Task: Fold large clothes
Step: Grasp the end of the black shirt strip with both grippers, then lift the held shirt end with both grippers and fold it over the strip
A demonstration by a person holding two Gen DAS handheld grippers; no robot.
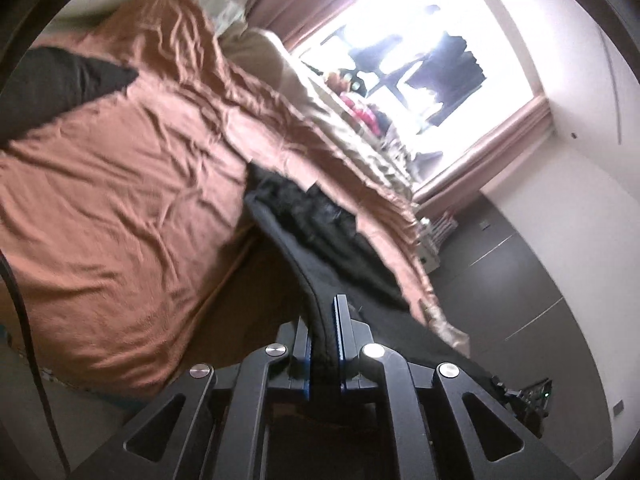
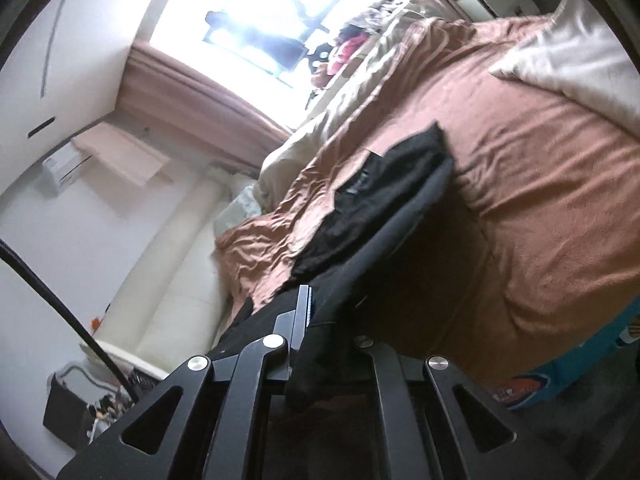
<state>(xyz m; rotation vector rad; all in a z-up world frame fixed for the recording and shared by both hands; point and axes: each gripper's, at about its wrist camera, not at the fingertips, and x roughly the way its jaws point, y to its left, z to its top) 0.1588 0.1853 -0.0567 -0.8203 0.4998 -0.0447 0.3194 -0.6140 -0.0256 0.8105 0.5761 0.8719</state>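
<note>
A large black garment (image 1: 316, 224) hangs lifted above a bed with a rust-brown cover (image 1: 120, 168). My left gripper (image 1: 325, 320) is shut on one edge of it; the cloth runs up between the blue-edged pads. In the right wrist view the same black garment (image 2: 384, 200) stretches from the bed cover (image 2: 540, 200) down to my right gripper (image 2: 320, 320), which is shut on its other edge. The cloth drapes over and hides the right finger. Both views are tilted.
A dark pillow (image 1: 52, 84) lies at the bed's left. A white pillow (image 2: 580, 60) lies at the far right. Beige bedding (image 1: 352, 128) is bunched along the window side. A bright window with pink curtains (image 1: 440, 60) lies beyond. A black box (image 2: 76, 412) stands on the floor.
</note>
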